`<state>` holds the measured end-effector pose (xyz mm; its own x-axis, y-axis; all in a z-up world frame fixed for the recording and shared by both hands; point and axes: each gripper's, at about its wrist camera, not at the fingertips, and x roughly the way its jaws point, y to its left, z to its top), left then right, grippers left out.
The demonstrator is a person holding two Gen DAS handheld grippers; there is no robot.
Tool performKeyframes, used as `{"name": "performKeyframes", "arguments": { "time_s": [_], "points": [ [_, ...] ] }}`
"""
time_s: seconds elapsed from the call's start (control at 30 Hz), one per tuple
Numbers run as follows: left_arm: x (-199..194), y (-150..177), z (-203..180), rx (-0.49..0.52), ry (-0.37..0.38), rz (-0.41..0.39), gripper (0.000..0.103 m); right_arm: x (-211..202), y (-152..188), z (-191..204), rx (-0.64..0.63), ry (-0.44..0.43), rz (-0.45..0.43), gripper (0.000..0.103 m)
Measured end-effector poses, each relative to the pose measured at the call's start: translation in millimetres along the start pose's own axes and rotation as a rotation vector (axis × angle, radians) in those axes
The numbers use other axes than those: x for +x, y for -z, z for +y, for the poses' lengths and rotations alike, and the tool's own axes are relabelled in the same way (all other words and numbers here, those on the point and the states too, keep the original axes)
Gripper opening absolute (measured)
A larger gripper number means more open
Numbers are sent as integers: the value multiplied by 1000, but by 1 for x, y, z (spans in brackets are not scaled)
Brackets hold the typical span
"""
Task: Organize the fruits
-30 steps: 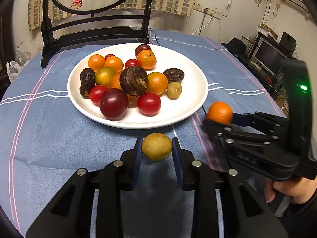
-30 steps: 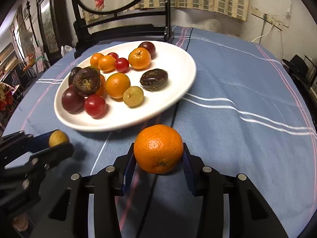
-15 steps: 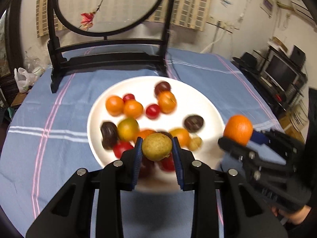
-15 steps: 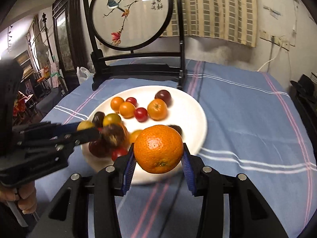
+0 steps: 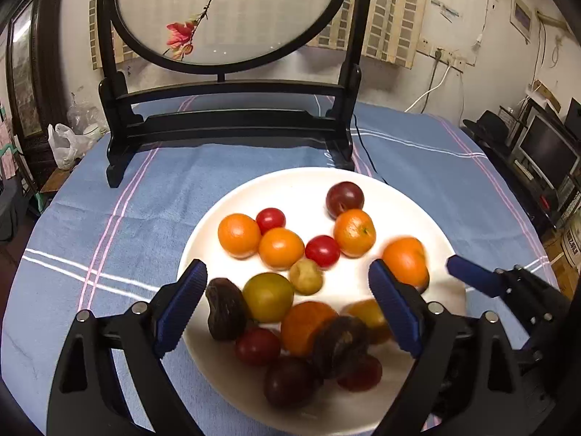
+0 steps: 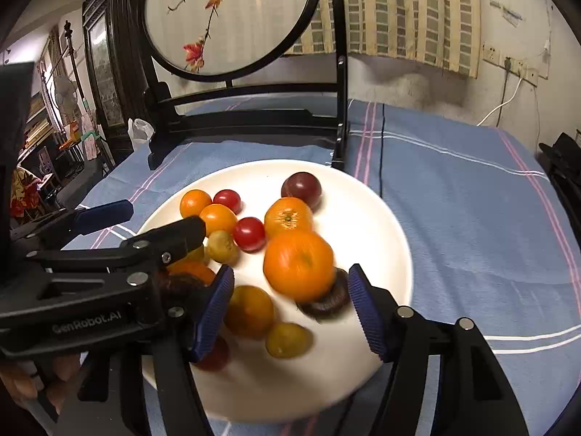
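Observation:
A white plate (image 5: 290, 189) holds several fruits: oranges, red tomatoes, dark plums and wrinkled dark fruits. My left gripper (image 5: 287, 279) hovers over the plate's near half, its jaws opening wide with nothing between the pads. The small yellow-brown fruit (image 5: 306, 276) lies on the plate just beyond them. My right gripper (image 6: 290, 279) is over the plate's (image 6: 363, 218) right side, jaws opening. A blurred orange (image 6: 297, 265) sits between its pads without touching them, above a dark fruit (image 6: 326, 301). The left gripper (image 6: 161, 216) shows at that view's left.
A round embroidered screen on a black stand (image 5: 232, 123) rises just behind the plate. The blue striped cloth (image 5: 109, 218) covers the table. A black cable (image 6: 381, 145) runs past the stand. A person's hand (image 6: 21, 385) holds the left gripper. Monitors (image 5: 544, 149) stand far right.
Both grippers moved forward over the plate and opened. The yellow-brown fruit left the left pads and lies on the plate. The orange is free of the right pads.

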<state>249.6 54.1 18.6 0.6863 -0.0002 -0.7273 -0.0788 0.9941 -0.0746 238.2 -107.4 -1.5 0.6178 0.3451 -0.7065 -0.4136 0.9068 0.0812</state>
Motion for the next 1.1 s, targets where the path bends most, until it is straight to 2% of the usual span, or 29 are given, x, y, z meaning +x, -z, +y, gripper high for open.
{"name": "performKeyframes", "arguments": {
  "time_s": [0.03, 0.07, 0.1, 0.27, 0.47, 0.67, 0.83, 1.1],
  "points": [
    [-2, 2, 0, -2, -2, 1, 88, -4, 4, -4, 8, 10, 9, 72],
    [-4, 4, 0, -5, -6, 2, 88, -6, 5, -6, 13, 22, 15, 81],
    [-6, 6, 0, -9, -9, 2, 88, -9, 9, -9, 16, 37, 19, 86],
    [-23, 26, -2, -12, -11, 4, 89, -28, 32, -22, 9, 86, 41, 87],
    [-51, 58, -12, 7, -12, 0, 92, -48, 60, -32, 23, 106, 65, 87],
    [-73, 85, -20, 27, -23, -2, 95, -69, 85, -36, 42, 99, 52, 87],
    [-82, 103, -22, 18, -33, 6, 95, -79, 103, -38, 46, 105, 29, 88],
    [-83, 116, -17, -7, -48, 28, 95, -81, 112, -47, 66, 114, 25, 90]
  ]
}}
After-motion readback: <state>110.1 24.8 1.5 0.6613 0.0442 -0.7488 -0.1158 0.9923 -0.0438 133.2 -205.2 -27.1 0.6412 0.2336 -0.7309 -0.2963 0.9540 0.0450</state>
